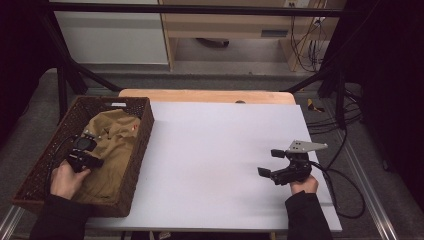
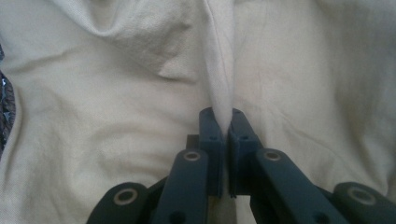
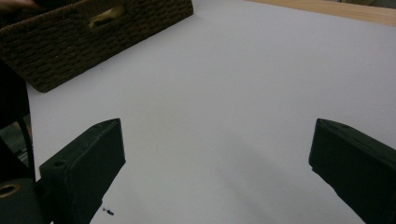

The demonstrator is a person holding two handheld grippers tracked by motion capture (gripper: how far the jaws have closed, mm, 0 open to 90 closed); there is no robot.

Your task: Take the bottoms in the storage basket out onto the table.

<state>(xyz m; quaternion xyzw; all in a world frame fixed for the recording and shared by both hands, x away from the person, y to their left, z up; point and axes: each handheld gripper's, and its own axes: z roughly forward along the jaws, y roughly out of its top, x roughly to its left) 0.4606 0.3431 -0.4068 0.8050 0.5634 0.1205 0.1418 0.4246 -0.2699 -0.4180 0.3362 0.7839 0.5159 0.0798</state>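
So my left hand-held gripper (image 2: 223, 122) is down in the wicker basket (image 1: 141, 131) at the left edge of the counter (image 1: 215, 165), and its jaws are clamped tight on a pinched-up ridge of the tan cloth (image 2: 116, 102). In the left gripper view the fold runs straight up out from between the two pads, with the rest of the fabric lying rumpled all around it. From the high view the cloth (image 1: 112, 145) covers most of the basket's inside, bunched toward the far end, and my left hand (image 1: 65, 179) sits over the near part of it.

My right hand-held gripper (image 1: 272, 162) is well apart from all that, over the right side of the white counter, jaws spread wide with nothing between them. Through the right gripper view the bare white surface lies between the two jaws, and the basket's woven side wall (image 3: 93, 37) with its handle slot is off in the top left corner.
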